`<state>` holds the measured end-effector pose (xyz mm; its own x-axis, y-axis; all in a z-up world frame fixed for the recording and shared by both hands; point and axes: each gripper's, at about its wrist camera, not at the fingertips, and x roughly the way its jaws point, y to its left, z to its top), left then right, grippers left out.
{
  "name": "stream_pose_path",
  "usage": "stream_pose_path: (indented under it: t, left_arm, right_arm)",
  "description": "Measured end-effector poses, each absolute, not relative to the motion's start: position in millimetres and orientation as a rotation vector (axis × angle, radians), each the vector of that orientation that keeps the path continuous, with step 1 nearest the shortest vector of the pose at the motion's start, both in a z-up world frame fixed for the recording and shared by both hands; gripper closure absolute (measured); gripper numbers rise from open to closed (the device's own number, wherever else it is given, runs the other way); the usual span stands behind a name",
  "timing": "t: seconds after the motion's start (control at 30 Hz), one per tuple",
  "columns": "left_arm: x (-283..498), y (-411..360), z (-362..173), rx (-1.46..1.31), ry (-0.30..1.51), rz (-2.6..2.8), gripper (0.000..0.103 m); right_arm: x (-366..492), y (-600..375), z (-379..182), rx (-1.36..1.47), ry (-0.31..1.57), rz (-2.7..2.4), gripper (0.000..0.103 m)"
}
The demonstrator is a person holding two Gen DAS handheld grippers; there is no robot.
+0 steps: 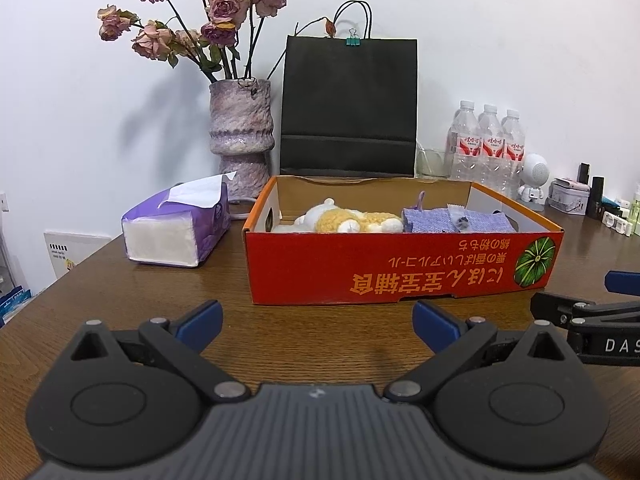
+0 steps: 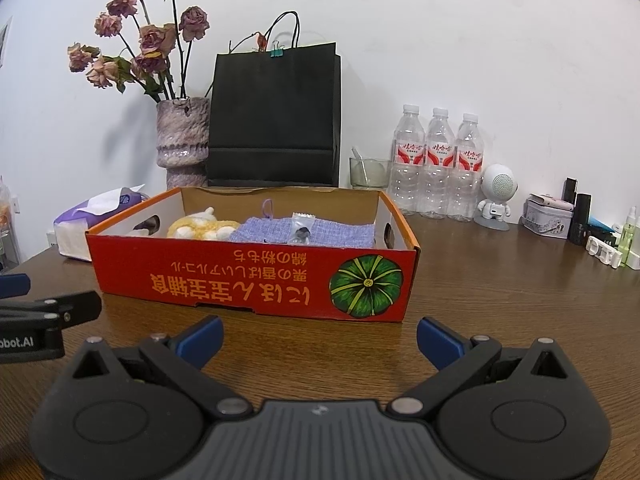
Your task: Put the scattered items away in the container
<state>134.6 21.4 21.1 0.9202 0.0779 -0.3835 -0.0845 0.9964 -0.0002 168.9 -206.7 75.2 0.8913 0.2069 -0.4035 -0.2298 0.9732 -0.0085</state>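
Already the box (image 1: 400, 268) at the desk's (image 1: 160, 312) middle holds a plush toy (image 1: 348, 220), cloth (image 1: 456, 220) and packet (image 2: 302, 230). Both the left claw (image 1: 318, 322) and right claw (image 2: 320, 334) gape empty; reaching on might nudge the box toward the bottles (image 2: 436, 164).

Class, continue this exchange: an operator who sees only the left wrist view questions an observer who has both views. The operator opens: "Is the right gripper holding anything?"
Observer: No. The right gripper is open, with nothing between its fingers.
Operator: Is anything in the glass behind the box?
Observer: Yes, a spoon stands in it.
Operator: Does the box's right end have a grip?
Observer: Yes, a handle hole is cut in that end wall.
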Motion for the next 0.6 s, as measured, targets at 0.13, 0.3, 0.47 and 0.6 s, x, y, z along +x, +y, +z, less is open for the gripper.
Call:
stream_pose_path:
  t: [0.13,0.3,0.47,0.6]
  left_arm:
    - [134.8,21.3,20.7,-0.02,0.397,0.082,0.0]
    - [135.4,21.8,21.3,-0.025,0.398,0.081,0.0]
    - [136.1,22.1,20.9,-0.023,0.399,0.079,0.0]
    - [135.9,23.2,20.8,-0.029,0.4,0.079,0.0]
  right_arm:
    - [169.5,-207.4,75.1,-0.055,0.415,0.228,0.0]
    - [169.5,-207.9,75.1,-0.057,0.414,0.229,0.0]
    - [169.5,-207.7,74.9,-0.06,0.412,0.229,0.0]
    - [169.5,-207.6,74.9,-0.06,0.412,0.229,0.0]
